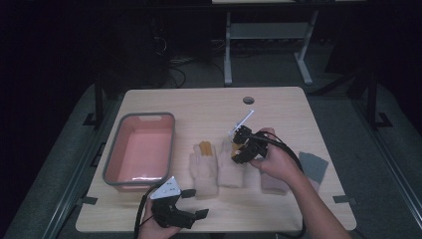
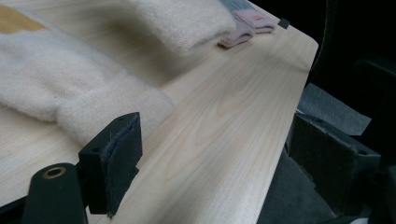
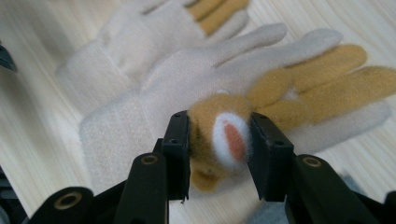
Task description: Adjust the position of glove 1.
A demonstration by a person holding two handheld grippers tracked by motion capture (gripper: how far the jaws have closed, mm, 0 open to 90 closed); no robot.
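Black jaws of your left gripper [image 1: 191, 204] are gaping wide, holding nothing, at six o'clock on the table [image 1: 278, 104]. Farther off, your right gripper [image 3: 219, 154] is pinching the glove's tan plush head [image 3: 219, 135] squarely between both pads.

Fuzzy fleece gloves [image 3: 187, 79], matt pale wood table [image 2: 224, 121], smooth plastic bin [image 1: 115, 149].

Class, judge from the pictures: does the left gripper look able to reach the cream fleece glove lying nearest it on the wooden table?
Probably yes. The left gripper is open, and the cream fleece glove lies just ahead of it, with only bare wooden table between them.
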